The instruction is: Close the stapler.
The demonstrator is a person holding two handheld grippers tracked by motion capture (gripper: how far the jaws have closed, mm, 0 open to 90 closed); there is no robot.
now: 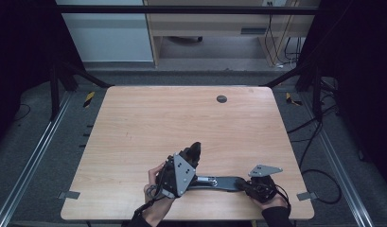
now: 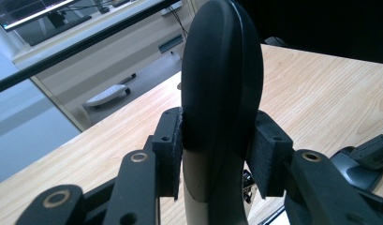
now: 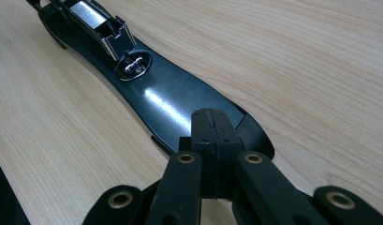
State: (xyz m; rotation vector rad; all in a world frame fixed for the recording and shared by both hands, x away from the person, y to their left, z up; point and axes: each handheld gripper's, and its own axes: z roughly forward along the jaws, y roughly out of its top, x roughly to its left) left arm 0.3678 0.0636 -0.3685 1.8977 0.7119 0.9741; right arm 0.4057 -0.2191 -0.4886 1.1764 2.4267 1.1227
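Left tool [image 2: 222, 154] clamped on black stapler top [image 2: 222, 84]; right tool [image 3: 212, 140] (jaws together) atop stapler base [image 3: 165, 103].

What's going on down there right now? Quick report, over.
Left gripper shut on black top piece. Right gripper shut, pinning black base. Table ahead open.

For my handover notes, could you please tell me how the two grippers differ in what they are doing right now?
The left gripper clamps a rounded matte black plastic piece held upright off the table, while the right gripper, jaws shut together, presses on the end of the flat glossy black base lying on the light wooden table. Both are closed.
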